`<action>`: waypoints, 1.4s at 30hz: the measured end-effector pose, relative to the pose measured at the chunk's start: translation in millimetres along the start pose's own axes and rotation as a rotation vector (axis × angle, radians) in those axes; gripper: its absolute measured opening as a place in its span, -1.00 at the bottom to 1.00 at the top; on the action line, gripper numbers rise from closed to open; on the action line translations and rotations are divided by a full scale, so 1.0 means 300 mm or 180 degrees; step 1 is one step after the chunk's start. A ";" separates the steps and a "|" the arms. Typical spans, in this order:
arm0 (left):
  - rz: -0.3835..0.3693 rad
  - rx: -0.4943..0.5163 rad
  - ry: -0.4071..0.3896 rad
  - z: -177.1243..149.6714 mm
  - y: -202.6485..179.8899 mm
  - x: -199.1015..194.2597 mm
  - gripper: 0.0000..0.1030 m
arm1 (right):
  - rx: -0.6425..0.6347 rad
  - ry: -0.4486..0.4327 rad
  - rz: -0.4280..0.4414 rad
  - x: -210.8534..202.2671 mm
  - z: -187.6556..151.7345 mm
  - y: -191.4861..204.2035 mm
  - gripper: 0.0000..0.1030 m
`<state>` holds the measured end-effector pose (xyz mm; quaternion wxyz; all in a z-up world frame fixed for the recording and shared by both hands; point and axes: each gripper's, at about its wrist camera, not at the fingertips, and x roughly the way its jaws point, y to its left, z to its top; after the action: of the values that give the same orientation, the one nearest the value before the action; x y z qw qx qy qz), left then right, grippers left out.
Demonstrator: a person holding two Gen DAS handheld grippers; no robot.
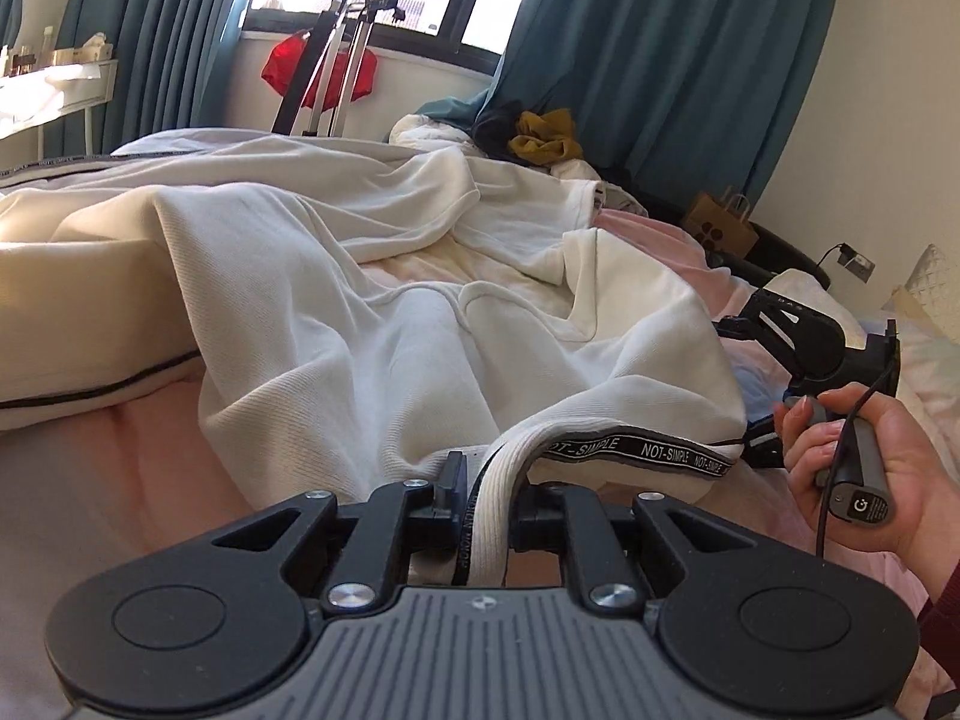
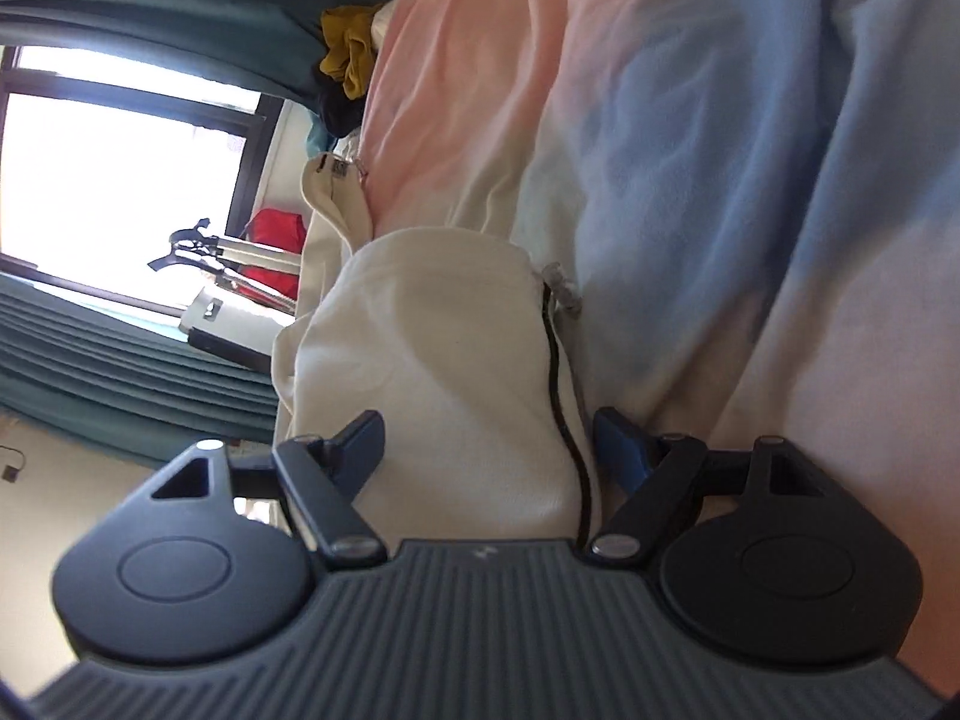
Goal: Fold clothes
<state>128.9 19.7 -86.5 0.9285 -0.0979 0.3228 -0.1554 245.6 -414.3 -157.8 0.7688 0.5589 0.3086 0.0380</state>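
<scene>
A white garment (image 1: pixel 336 276) lies crumpled across the bed. Its ribbed waistband with a black "NOT-SIMPLE" tape (image 1: pixel 648 450) runs into my left gripper (image 1: pixel 489 504), which is shut on the waistband. My right gripper (image 1: pixel 750 384) shows at the right in the left wrist view, held by a hand (image 1: pixel 876 462) at the garment's right edge. In the right wrist view the right gripper (image 2: pixel 489 444) is open, its jaws on either side of a bunched white corner (image 2: pixel 444 360) with a black drawstring (image 2: pixel 555 384).
The bed sheet is pink and blue (image 2: pixel 690 150). A pile of clothes with a mustard piece (image 1: pixel 543 135) lies at the far end. A white folded duvet (image 1: pixel 78 312) is at the left. A paper bag (image 1: pixel 720 222), curtains and a window stand behind.
</scene>
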 end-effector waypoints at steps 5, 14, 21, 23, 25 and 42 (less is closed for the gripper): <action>-0.0019 -0.0052 0.0129 0.010 0.017 0.040 -0.74 | -0.0183 0.0089 0.0235 0.076 0.019 0.008 0.42; -0.0045 -0.0068 0.0261 0.020 0.024 0.075 -0.74 | -0.0670 -0.0509 0.0100 -0.042 0.011 0.159 -0.76; -0.0281 0.0140 0.0209 0.006 -0.037 0.051 -0.64 | -0.1281 -0.1397 0.0066 -0.300 0.062 0.292 -0.78; -0.0356 0.0257 0.0194 -0.001 -0.066 0.046 -0.62 | -0.1452 -0.1587 -0.0099 -0.351 0.070 0.293 -0.78; -0.0354 0.0322 0.0171 -0.006 -0.074 0.028 -0.61 | -0.1439 -0.1659 -0.0323 -0.368 0.081 0.261 -0.78; -0.0146 -0.0627 0.0060 0.009 0.134 -0.176 0.33 | -0.0424 -0.1516 -0.0868 -0.362 0.171 -0.036 -0.78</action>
<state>100.4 76.0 -65.7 0.9075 -0.1946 0.3429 -0.1450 181.3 -505.0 -110.8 0.8527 0.4536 0.1885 -0.1780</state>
